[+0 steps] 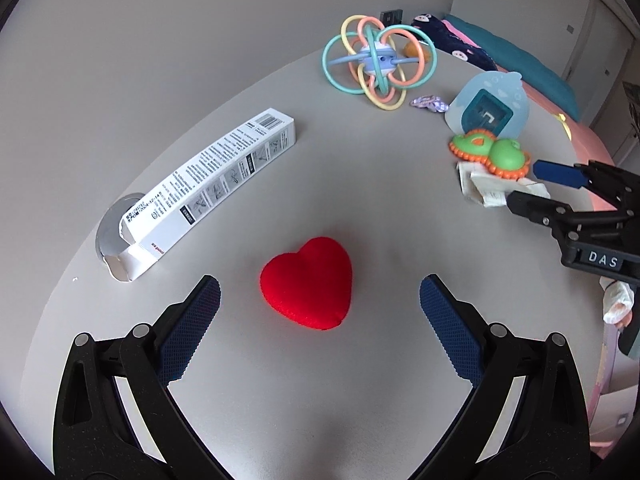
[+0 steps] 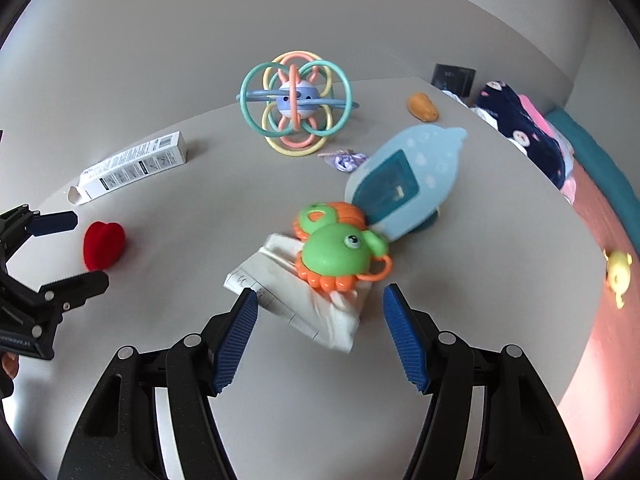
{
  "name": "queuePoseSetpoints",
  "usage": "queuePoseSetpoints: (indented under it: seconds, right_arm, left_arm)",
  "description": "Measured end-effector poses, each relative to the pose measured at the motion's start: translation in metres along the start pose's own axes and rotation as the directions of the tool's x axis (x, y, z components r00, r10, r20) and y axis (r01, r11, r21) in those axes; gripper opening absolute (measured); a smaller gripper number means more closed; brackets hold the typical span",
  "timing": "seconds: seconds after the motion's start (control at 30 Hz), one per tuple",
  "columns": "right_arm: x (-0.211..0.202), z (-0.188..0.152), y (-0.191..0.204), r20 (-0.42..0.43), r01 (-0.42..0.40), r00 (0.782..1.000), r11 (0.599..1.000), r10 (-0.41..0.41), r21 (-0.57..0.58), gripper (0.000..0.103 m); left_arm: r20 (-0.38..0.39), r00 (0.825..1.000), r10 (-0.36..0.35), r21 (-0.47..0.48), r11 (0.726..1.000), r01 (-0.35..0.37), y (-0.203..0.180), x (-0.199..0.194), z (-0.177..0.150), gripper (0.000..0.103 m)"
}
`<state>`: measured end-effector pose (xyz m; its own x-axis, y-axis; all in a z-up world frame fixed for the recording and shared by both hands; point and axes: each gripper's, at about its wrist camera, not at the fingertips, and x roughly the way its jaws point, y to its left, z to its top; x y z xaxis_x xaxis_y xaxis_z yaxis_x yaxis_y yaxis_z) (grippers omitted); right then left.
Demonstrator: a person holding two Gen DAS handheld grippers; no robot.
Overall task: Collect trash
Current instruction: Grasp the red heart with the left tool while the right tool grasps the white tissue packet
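Left claw is spread around a red heart on the bench; right claw is spread, crumpled paper at twelve o'clock under a green toy.

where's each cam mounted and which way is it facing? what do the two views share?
Left wrist: sits on the left gripper, looking steeply down along its open fingers at the red heart, white carton beyond; the right gripper enters at the right edge.
Right wrist: sits on the right gripper, facing down at the crumpled paper under the green-orange toy; the left gripper shows at the left edge.
Shared: grey table, heart, carton, ring rattle, blue toy, paper.
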<state>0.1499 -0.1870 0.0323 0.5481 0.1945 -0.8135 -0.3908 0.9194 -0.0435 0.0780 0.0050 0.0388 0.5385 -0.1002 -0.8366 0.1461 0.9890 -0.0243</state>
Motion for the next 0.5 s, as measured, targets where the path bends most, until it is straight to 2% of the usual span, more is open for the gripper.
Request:
queuePoseSetpoints:
  seconds: [0.07, 0.13, 0.17, 0.2, 0.23, 0.27, 0.3, 0.4, 0.5]
  right_arm:
    - [0.005, 0.001, 0.001, -0.012, -0.009, 1.000, 1.000, 0.009, -0.001, 0.065]
    - [0.009, 0.002, 0.003, -0.020, -0.039, 0.999, 0.999, 0.039, 0.004, 0.053]
    - [0.009, 0.002, 0.004, -0.023, -0.049, 0.999, 0.999, 0.049, 0.009, 0.045]
    - [0.010, 0.002, 0.005, -0.024, -0.053, 0.998, 0.999, 0.053, 0.011, 0.042]
    - [0.010, 0.003, 0.006, -0.028, -0.054, 0.998, 0.999, 0.054, 0.009, 0.026]
    - [0.011, 0.003, 0.005, -0.041, -0.069, 0.997, 0.998, 0.069, 0.015, 0.010]
    - [0.012, 0.003, 0.004, -0.052, -0.090, 0.994, 0.995, 0.091, 0.031, 0.006]
    - [0.010, 0.001, 0.002, -0.057, -0.120, 0.991, 0.990, 0.124, 0.069, 0.004]
    - [0.001, -0.001, -0.004, -0.047, -0.191, 0.979, 0.972, 0.199, 0.133, 0.004]
  left_arm:
    - [-0.009, 1.000, -0.001, 0.007, 1.000, 0.002, 0.000, 0.003, -0.002, 0.083]
    - [-0.025, 0.999, -0.020, -0.003, 1.000, 0.020, 0.002, 0.008, -0.004, 0.066]
    - [-0.007, 1.000, -0.008, 0.000, 1.000, 0.008, 0.003, 0.007, -0.004, 0.062]
    - [-0.007, 1.000, -0.007, 0.000, 1.000, 0.007, 0.004, 0.008, -0.003, 0.052]
    - [0.001, 1.000, -0.009, -0.006, 1.000, 0.009, 0.005, 0.007, -0.003, 0.047]
    - [0.003, 1.000, -0.022, -0.015, 1.000, 0.022, 0.007, 0.006, -0.002, 0.048]
    - [0.005, 0.999, -0.036, -0.023, 0.999, 0.036, 0.009, 0.005, -0.002, 0.047]
    - [0.018, 0.999, -0.045, -0.021, 0.999, 0.045, 0.010, 0.002, -0.004, 0.047]
    - [0.033, 0.998, -0.059, -0.023, 0.998, 0.060, 0.009, -0.005, -0.005, 0.047]
